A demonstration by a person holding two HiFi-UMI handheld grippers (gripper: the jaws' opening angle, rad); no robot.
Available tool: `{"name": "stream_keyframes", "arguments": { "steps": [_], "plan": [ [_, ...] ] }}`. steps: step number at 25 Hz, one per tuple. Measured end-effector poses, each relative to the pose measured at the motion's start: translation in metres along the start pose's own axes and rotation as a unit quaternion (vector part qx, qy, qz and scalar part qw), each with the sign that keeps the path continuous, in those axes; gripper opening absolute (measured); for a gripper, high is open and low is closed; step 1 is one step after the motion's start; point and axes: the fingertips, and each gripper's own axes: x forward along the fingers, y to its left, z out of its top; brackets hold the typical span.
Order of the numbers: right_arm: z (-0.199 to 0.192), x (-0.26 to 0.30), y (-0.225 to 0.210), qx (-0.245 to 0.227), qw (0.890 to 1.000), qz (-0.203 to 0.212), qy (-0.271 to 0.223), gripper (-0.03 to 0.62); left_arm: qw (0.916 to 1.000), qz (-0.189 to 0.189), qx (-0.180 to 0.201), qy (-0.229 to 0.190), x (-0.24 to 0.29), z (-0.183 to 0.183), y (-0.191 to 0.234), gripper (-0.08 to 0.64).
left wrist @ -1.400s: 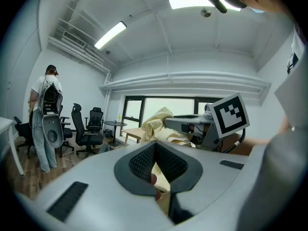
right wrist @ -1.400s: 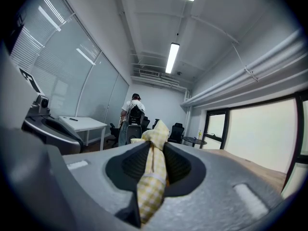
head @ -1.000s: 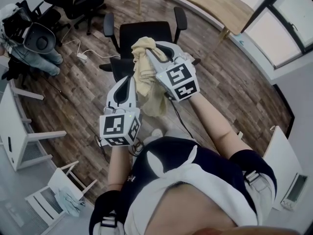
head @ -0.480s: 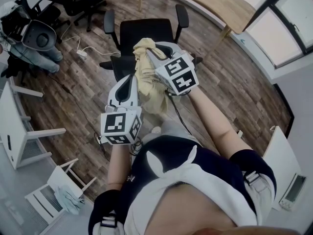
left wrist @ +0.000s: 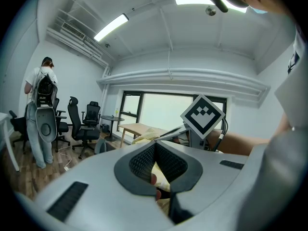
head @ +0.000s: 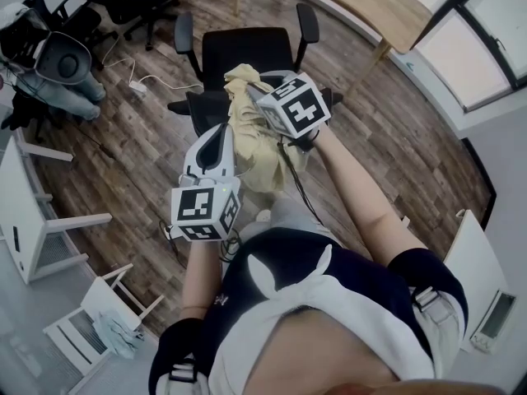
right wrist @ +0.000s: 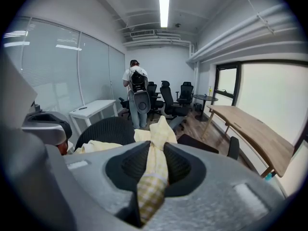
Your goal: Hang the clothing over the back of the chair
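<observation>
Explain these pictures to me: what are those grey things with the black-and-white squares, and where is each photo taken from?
No robot here: a person holds a grey hand tool in each hand. The top-down picture comes from a camera on the person's head; the other two come from cameras riding on each tool, looking along its jaws. The left tool and right tool both pinch a yellow garment, held up by a black office chair on the wood floor. The patterned cubes are part of the tools.
</observation>
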Motion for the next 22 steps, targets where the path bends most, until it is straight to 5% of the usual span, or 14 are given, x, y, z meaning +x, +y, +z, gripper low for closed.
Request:
{"name": "stream_keyframes", "arguments": {
  "steps": [6,11,18,22],
  "plan": [
    [0.001,-0.003,0.002,0.001,1.000,0.005,-0.017,0.092,1.0000,0.000,-0.003,-0.001,0.000,-0.001,-0.001,0.006],
    [0.008,-0.011,-0.005,-0.005,0.999,-0.034,-0.039,0.170,1.0000,-0.003,-0.002,-0.005,-0.003,0.001,-0.002,0.006],
    [0.033,-0.042,-0.013,-0.025,0.985,-0.104,-0.134,0.182,0.9999,-0.002,0.000,-0.012,-0.008,0.006,-0.005,0.006],
    [0.043,-0.059,-0.007,-0.033,0.979,-0.112,-0.169,0.180,0.9999,-0.001,0.001,-0.017,-0.012,0.012,-0.009,0.006]
  ]
}}
